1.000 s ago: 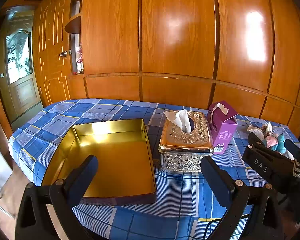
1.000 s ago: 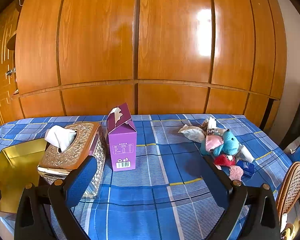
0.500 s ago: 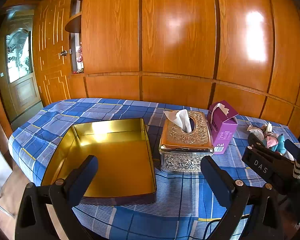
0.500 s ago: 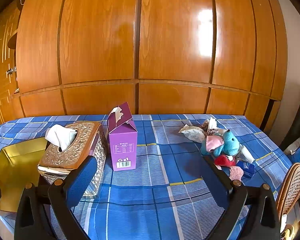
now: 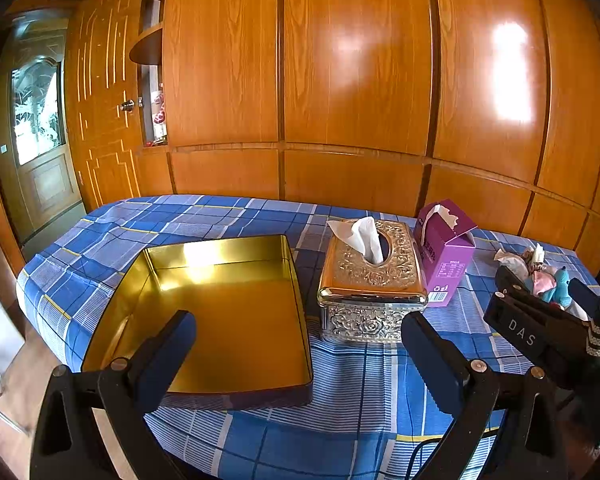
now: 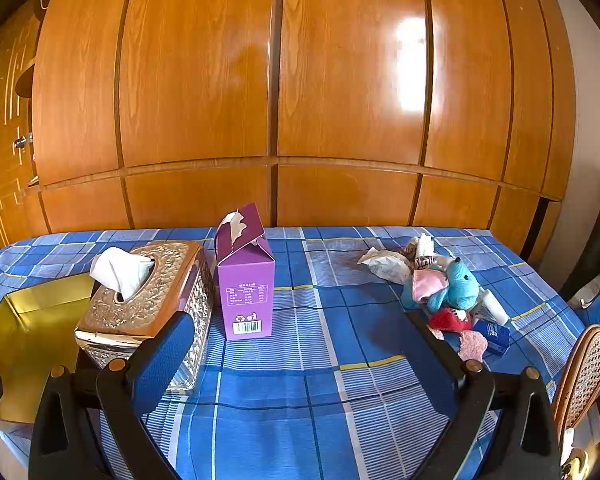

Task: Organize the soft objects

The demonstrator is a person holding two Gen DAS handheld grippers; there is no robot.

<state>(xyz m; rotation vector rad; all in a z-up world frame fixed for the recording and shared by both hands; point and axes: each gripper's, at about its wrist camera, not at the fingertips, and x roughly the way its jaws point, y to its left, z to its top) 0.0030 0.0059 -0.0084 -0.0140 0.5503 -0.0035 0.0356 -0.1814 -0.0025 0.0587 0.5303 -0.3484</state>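
Note:
A heap of soft toys lies at the table's right: a blue plush (image 6: 458, 284) with a pink ear, a red plush (image 6: 448, 319), a pink puff (image 6: 473, 345) and crumpled cloth (image 6: 384, 266). The same blue plush (image 5: 561, 287) shows in the left wrist view, partly hidden behind the right gripper's body. An open gold tin (image 5: 220, 312) sits at the left. My left gripper (image 5: 298, 334) hangs open over the tin's near right corner. My right gripper (image 6: 300, 340) is open above bare cloth, left of the heap. Neither holds anything.
An ornate metal tissue box (image 6: 148, 300) and a purple carton (image 6: 246, 284) stand between tin and toys. A small blue packet (image 6: 496, 336) and a white tube (image 6: 496, 309) lie beside the heap. A wicker chair back (image 6: 584, 376) stands at the right edge. Wood panelling runs behind.

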